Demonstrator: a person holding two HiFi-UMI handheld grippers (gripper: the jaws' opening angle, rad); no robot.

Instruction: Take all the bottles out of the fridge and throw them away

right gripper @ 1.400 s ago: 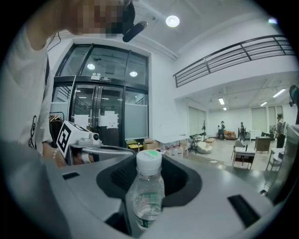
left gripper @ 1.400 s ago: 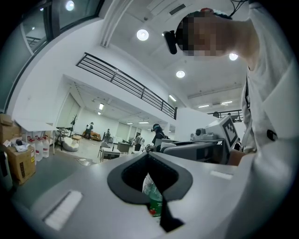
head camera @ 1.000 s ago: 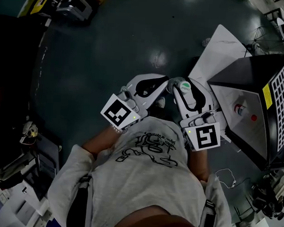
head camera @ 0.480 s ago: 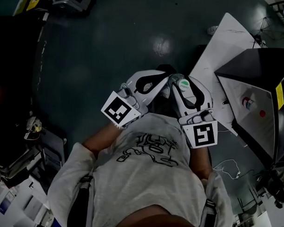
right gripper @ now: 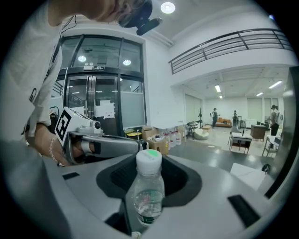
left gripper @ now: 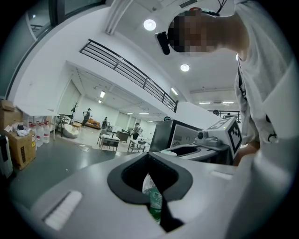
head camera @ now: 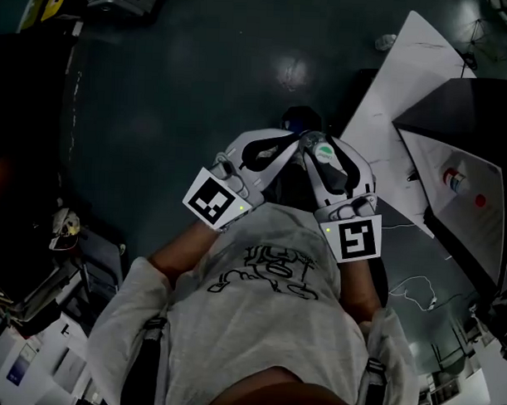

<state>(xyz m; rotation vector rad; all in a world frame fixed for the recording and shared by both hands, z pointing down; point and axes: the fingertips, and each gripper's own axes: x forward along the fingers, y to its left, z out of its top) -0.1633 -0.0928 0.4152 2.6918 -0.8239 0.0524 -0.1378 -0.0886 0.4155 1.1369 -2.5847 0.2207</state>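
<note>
A clear plastic bottle (right gripper: 147,198) with a white cap marked green (head camera: 324,150) stands upright in my right gripper (right gripper: 149,186), which is shut on its body. In the head view the right gripper (head camera: 321,156) is in front of the person's chest, its tip beside that of my left gripper (head camera: 290,151). The left gripper view shows a second, crumpled clear bottle with a green label (left gripper: 154,198) wedged between the left gripper's (left gripper: 150,182) jaws, most of it hidden by them. The black fridge (head camera: 464,122) stands at the right with its white door (head camera: 402,95) swung open.
A small white and red thing (head camera: 454,176) lies inside the open fridge. A cable (head camera: 412,288) trails on the floor beside it. Equipment and boxes (head camera: 52,257) crowd the left edge. Cardboard boxes (left gripper: 21,144) and glass doors (right gripper: 103,109) stand further off.
Both grippers have sunk a little together, still side by side with the bottles in them. The fridge has slid toward the picture's right edge and a dark shoe shows beyond the tips.
</note>
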